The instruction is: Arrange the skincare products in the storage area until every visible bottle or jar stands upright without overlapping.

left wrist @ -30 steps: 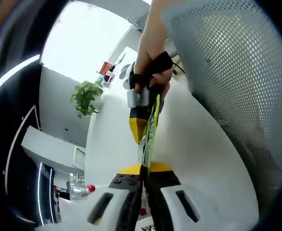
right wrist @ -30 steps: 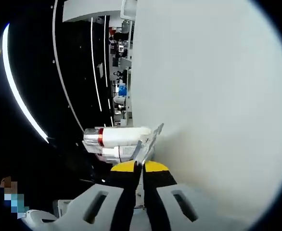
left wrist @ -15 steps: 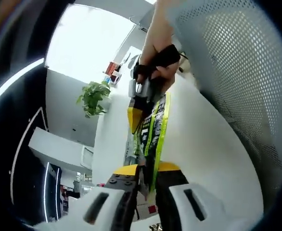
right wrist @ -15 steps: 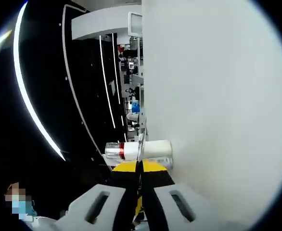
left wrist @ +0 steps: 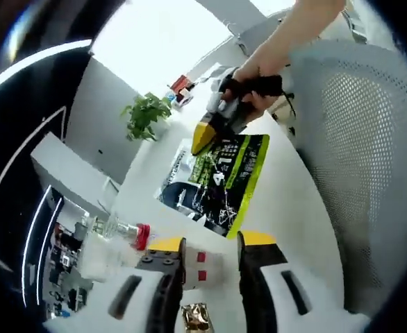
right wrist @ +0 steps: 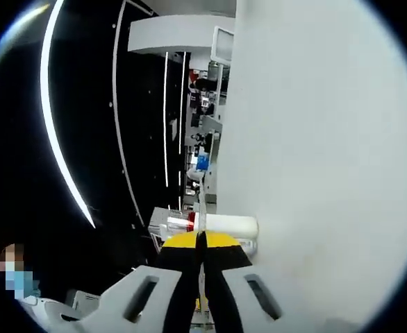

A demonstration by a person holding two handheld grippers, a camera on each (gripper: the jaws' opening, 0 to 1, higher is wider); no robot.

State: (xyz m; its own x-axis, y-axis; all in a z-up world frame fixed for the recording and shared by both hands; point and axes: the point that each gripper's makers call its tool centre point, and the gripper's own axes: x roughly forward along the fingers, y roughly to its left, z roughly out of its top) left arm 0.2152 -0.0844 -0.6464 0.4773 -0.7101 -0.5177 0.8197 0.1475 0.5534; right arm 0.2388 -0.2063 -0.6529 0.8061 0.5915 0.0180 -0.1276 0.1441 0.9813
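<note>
Bottle (left wrist: pixel 113 232) with the red collar lies on its side on the desk (left wrist: pixel 287 208) at about 9 o'clock from the left claw (left wrist: pixel 210 253), just beside its left jaw. It looks like clear hard plastic, so I'd guess light, stiff, a bit slick and happy to roll on that smooth white top; I'd grab it across the body near the collar, not the cap end. The left claw is released, jaws apart, with a small white box with red marks (left wrist: pixel 198 267) between them. The right claw (right wrist: pixel 201 239) is clenched on the thin edge of a green pouch (left wrist: pixel 224 180); in the left gripper view you can see it at 12 o'clock, pinching the pouch's top corner, with the person's hand (left wrist: pixel 259 80) on it. The pouch looks floppy, so it'll sag. Another white tube with a red band (right wrist: pixel 214 223) lies flat just past the right claw's tips. Room: potted plant (left wrist: pixel 144 114) at 11, mesh chair (left wrist: pixel 360 132) at 3, dark wall with light strips.
</note>
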